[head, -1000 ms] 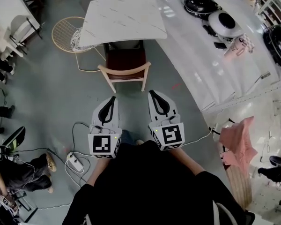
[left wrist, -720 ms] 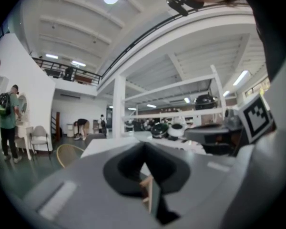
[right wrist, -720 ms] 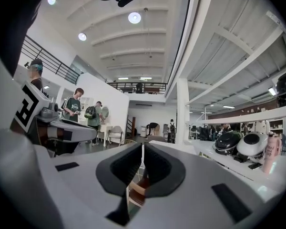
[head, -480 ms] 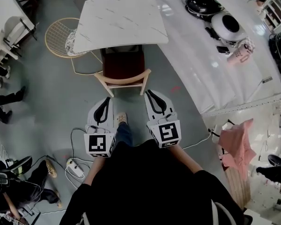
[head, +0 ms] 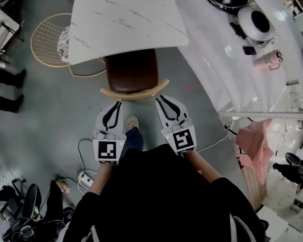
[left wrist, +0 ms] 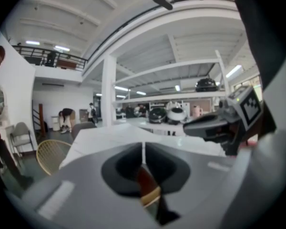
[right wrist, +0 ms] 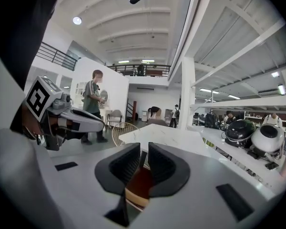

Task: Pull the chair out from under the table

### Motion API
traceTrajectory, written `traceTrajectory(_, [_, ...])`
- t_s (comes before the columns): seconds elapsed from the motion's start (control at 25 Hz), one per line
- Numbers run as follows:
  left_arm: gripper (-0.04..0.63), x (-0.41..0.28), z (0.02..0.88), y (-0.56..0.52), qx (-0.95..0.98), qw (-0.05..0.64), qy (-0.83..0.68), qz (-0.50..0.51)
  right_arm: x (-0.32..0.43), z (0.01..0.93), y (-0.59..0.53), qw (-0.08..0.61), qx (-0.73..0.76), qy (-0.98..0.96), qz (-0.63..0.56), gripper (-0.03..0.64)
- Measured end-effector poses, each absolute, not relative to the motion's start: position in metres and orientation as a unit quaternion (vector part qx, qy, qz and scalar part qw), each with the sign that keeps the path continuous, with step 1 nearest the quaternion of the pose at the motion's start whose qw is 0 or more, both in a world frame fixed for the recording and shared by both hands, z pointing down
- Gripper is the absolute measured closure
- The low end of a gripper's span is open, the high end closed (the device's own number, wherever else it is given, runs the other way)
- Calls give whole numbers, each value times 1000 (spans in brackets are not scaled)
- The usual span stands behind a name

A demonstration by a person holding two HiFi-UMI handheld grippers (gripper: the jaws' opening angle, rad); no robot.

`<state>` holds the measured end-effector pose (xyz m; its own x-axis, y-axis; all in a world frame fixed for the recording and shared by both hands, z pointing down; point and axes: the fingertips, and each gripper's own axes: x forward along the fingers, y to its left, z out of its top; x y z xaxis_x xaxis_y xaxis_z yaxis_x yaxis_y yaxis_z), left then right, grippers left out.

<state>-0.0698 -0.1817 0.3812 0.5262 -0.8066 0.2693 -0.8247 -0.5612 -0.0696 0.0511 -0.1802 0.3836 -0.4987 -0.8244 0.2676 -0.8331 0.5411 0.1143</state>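
**Two hand-held tools facing a chair at a counter.** A shoe (head: 132, 123) stands on the grey floor (head: 50, 115) between the two tools. The left tool (head: 118, 104) has its jaws pressed together, leaving only a hairline slit, with nothing between them. The right tool (head: 160, 100) lies beside it and parallel to it, its jaws drawn narrow to a thin gap and likewise empty. Just ahead of both tips runs the curved wooden back rail (head: 135, 92) of the chair (head: 132, 70); whether either tip touches the rail cannot be told. Beyond the rail lies the dark brown seat, its far edge tucked under the near rim of the marble-topped counter (head: 123, 19). Ahead and to the left tool's outer side stands a wire chair (head: 46, 39). Ahead and to the right tool's outer side runs a long white counter (head: 217, 59).
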Motion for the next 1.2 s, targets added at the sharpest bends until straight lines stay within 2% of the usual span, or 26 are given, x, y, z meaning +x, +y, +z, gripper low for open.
traceTrajectory(0.16, [578,-80,410,-216,879,55,-445,163,41,413,-212,184,467,-865,26,592])
traceTrajectory(0.28, [523,-86,433,-232,885,63,-420,191,35,433,-231,212,458,-862,34,592])
traceTrajectory(0.44, [498,-93,462,-247,894,74,-383,221,30,459,-242,252,437,-862,50,591])
traceTrajectory(0.56, [442,-96,483,-251,898,85,-353,250,30,480,-241,286,418,-860,57,587])
traceTrajectory(0.84, [393,-96,532,-244,900,114,-286,308,38,521,-228,346,380,-851,104,498])
traceTrajectory(1.2, [351,-95,590,-235,882,86,-217,408,52,573,-227,435,302,-843,96,465])
